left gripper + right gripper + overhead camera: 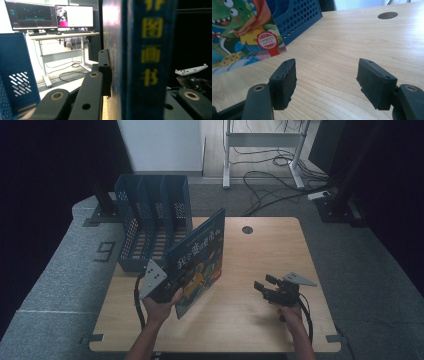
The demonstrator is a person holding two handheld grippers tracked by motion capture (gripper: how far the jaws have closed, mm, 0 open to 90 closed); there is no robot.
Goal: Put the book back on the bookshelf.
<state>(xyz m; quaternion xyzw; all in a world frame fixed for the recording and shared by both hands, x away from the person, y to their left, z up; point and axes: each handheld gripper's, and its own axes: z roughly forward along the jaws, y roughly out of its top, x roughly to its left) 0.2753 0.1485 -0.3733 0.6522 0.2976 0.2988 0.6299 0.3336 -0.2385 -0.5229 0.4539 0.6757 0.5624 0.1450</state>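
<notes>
A blue picture book [200,260] with a green cartoon creature on its cover [239,32] stands tilted on edge at the table's left, just in front of the blue file rack [150,220]. My left gripper [172,289] is shut on the book near its spine [147,60], with one pad [104,72] pressed flat against the cover. Whether the book's lower corner touches the table I cannot tell. My right gripper [265,282] hovers low over the wood at the right, open, with nothing between its jaws [327,80].
The rack [294,17] has three slots and stands at the back left of the wooden table [260,250]. A round cable hole [247,229] sits near the far edge. Beyond the table are a desk frame and loose cables [270,180] on the floor.
</notes>
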